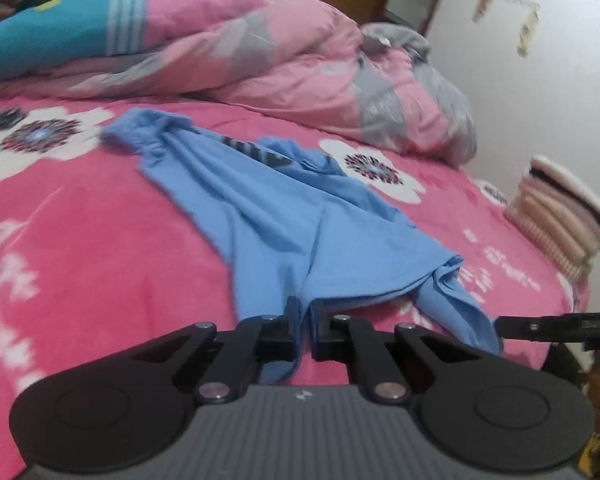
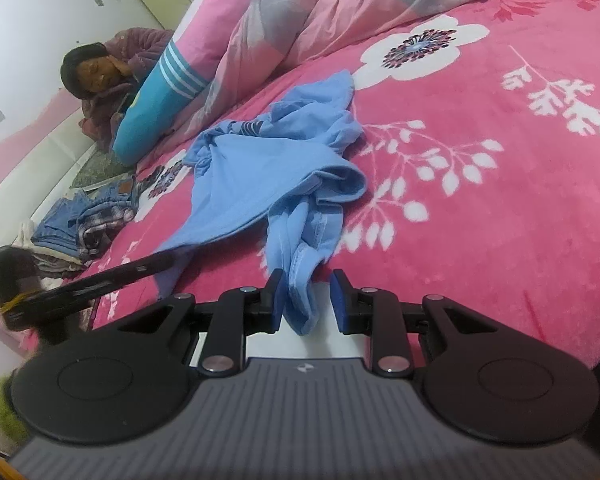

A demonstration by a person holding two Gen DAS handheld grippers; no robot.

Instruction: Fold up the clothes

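Far left of the bed: a heap of denim and plaid clothes (image 2: 86, 216) lies near the edge, apparently waiting its turn.
Left tongs (image 1: 303, 330): pressed together on the near hem of the blue T-shirt (image 1: 268, 216), the cloth pinched between the pads, likely to pin one corner for pulling the hem straight.
T-shirt: rumpled and twisted on the pink floral blanket (image 1: 80, 240), collar end away from the tongs, hem end toward them (not yet spread flat, so folding proper has hardly begun).
Right tongs (image 2: 306, 300): partly spread around a bunched hem corner; the cloth touches the left pad, while the right pad stands clear, so no firm pinch yet.
Judgement: with both corners held, the hem could be stretched wide.
Right of the bed: a folded stack of pale striped knitwear (image 1: 560, 220) by the wall, probably finished pieces.
Behind: a pink-grey quilt (image 1: 300, 60) is bundled up.
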